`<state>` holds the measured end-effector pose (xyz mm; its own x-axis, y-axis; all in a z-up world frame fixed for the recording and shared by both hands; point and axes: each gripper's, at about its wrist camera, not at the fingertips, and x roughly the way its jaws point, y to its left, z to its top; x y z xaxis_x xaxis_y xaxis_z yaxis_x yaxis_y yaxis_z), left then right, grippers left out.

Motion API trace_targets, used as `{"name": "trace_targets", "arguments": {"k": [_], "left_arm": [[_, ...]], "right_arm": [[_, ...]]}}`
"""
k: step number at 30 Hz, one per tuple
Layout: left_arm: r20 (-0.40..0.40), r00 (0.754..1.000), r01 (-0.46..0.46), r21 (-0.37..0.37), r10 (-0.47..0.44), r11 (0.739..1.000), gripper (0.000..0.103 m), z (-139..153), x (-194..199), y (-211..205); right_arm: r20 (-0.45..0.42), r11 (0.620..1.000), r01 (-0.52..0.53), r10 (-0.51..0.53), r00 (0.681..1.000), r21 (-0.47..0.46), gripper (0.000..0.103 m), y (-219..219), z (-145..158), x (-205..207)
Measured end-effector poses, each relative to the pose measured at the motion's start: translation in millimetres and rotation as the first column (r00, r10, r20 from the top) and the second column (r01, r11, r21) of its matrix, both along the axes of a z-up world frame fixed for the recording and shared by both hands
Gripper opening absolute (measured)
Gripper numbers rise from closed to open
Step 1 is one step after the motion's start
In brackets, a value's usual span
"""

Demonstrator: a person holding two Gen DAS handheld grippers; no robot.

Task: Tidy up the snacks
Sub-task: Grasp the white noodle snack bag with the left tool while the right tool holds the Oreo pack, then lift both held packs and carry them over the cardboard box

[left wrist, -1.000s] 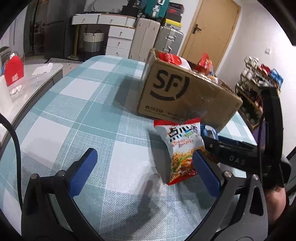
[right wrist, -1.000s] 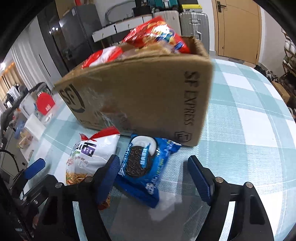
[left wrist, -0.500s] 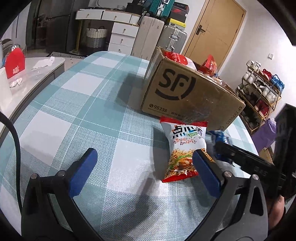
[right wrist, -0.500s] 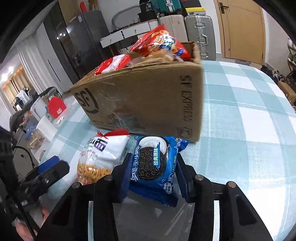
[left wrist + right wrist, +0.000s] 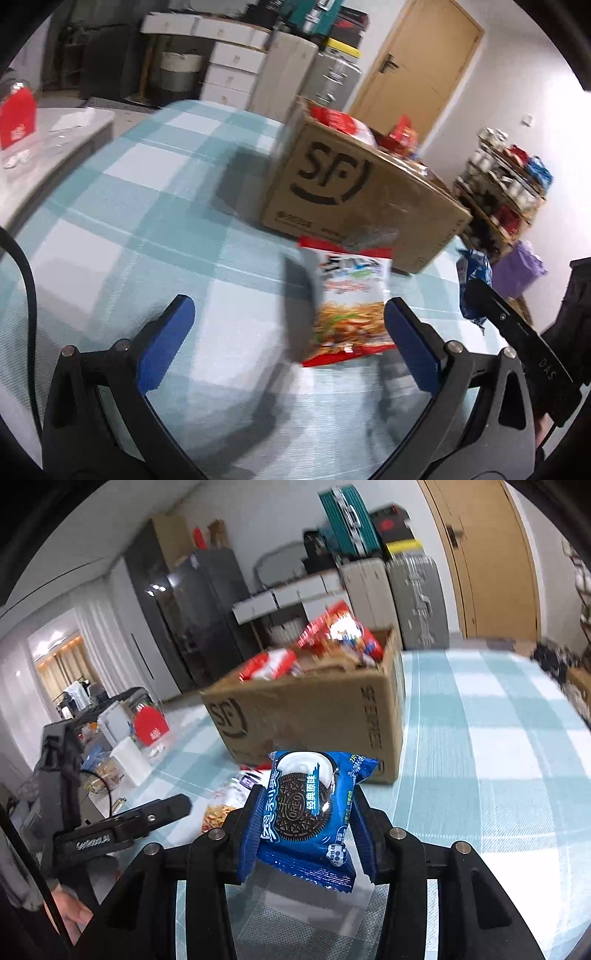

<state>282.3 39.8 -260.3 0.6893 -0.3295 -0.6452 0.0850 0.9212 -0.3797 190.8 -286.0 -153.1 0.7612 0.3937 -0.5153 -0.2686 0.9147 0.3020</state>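
Right claw (image 5: 308, 827) clamps the Oreo pack (image 5: 308, 812), box (image 5: 314, 716) ahead; left claw (image 5: 288, 332) gapes empty, noodle bag (image 5: 351, 306) between its fingers.

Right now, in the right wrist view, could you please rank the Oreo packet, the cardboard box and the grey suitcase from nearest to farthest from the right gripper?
1. Oreo packet: clamped between the fingers of the right gripper, lifted off the table.
2. Cardboard box: just beyond, on the checked tablecloth, centre.
3. Grey suitcase: far back against the wall, beside the door.
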Motion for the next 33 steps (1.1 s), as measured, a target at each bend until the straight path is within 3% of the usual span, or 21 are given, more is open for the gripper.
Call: {"name": "trace_targets", "arguments": {"k": [12,14,15,16,19,24,33], "left_arm": [[-0.172,0.979,0.11,-0.007,-0.11,0.994,0.102,-8,51,-51],[-0.191,0.977,0.107,0.045,-0.097,0.993,0.087,-10,55,-60],[-0.186,0.978,0.109,0.071,-0.094,0.992,0.075,-9,55,-63],[-0.2,0.974,0.124,0.08,-0.106,0.989,0.055,-9,55,-66],[-0.216,0.967,0.159,0.081,-0.138,0.984,0.044,-6,55,-70],[-0.193,0.972,0.165,0.162,-0.133,0.973,0.039,2,44,-72],[-0.137,0.983,0.144,0.172,-0.121,0.975,0.039,36,12,-50]], "right_arm": [[0.038,0.992,-0.001,-0.004,0.999,0.127,0.045,-26,5,-15],[0.047,0.992,-0.004,-0.002,0.999,0.13,0.045,-21,4,-14],[0.048,0.992,-0.005,-0.001,0.999,0.128,0.045,-21,4,-14],[0.048,0.992,-0.006,0.0,0.999,0.128,0.045,-20,4,-14],[0.047,0.99,-0.011,0.004,0.999,0.139,0.045,-20,4,-14],[0.04,0.988,-0.002,-0.004,0.999,0.157,0.045,-24,2,-13],[0.027,0.984,-0.002,-0.003,1.0,0.178,0.045,-27,-1,-8]]}}
